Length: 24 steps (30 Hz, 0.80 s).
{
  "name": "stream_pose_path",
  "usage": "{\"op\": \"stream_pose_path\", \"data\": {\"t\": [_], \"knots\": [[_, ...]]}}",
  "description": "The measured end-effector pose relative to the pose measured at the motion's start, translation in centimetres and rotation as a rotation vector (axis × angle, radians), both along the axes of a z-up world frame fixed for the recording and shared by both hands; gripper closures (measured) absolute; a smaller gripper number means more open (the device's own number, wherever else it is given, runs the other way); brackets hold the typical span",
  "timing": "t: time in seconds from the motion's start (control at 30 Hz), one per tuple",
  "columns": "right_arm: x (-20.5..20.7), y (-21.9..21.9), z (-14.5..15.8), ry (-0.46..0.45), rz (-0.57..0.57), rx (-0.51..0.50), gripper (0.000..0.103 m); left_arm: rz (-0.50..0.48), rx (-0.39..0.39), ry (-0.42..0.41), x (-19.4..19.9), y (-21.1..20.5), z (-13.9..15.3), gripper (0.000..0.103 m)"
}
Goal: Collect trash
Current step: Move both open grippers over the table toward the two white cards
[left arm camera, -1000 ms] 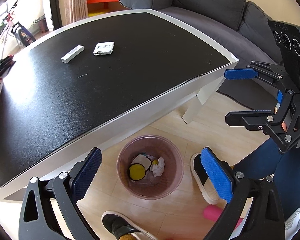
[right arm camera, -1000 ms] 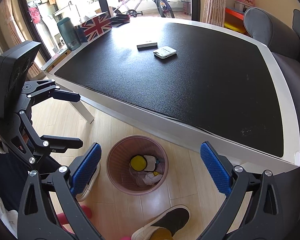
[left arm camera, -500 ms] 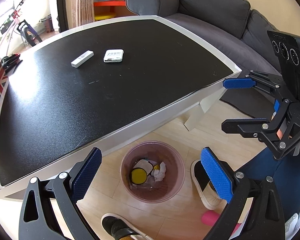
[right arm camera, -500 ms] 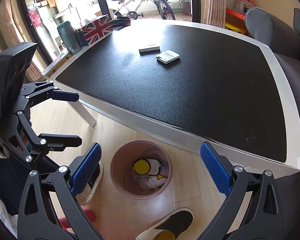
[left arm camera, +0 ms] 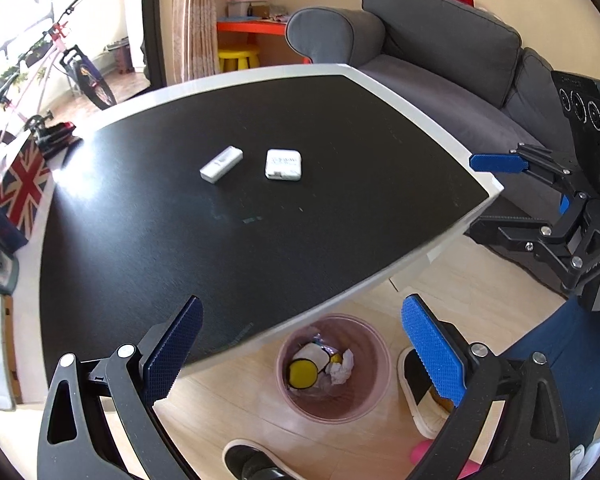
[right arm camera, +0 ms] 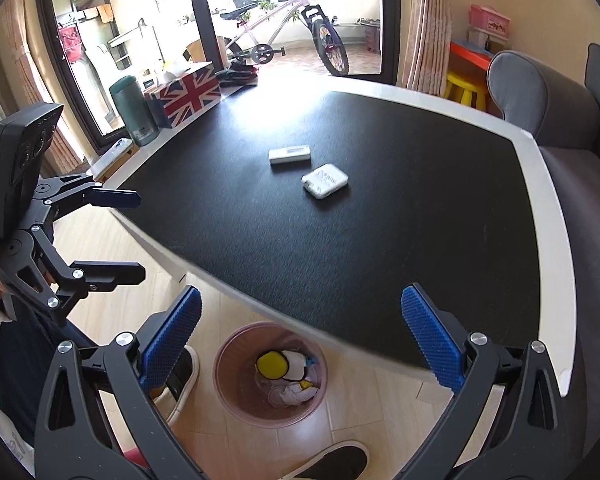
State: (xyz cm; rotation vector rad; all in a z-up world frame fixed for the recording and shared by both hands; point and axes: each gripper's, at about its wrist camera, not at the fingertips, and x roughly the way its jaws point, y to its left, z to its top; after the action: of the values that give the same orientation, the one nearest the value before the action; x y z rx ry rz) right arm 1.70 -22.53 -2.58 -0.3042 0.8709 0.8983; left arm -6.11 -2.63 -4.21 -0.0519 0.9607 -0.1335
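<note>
Above the floor at the table's near edge, left gripper jaws wide, nothing between them; right gripper jaws wide too, empty. Pink trash bin at 6 o'clock on the wood floor, tucked partly under the black table, holding crumpled paper and a yellow round. At 12 o'clock on the tabletop: white stick-shaped item, white square packet just beside it

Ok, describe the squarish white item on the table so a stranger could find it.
Start at the black-topped table with the white rim. Near its middle lie two small white items side by side. The squarish white packet has rounded corners and faint print; its neighbour, the white stick, is long and narrow.
</note>
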Motion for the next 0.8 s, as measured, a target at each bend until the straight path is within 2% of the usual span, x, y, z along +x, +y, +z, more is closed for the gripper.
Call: {"op": "stream_pose_path", "data": {"t": [0.23,0.5,0.8], "knots": [[3.0,2.3,1.6,-0.027,0.017,-0.019,0.004,-0.007,0.031,-0.014,2.6,2.0,1.4,0.007],[5.5,4.5,-0.5,0.014,0.025,-0.044,0.004,-0.007,0.052,0.005,6.8,4.0,1.3,0.007],[6.5,4.5,-1.9,0.036,-0.007,-0.023,0.004,-0.056,0.075,0.048,11.5,5.3,-0.4,0.007]]}}
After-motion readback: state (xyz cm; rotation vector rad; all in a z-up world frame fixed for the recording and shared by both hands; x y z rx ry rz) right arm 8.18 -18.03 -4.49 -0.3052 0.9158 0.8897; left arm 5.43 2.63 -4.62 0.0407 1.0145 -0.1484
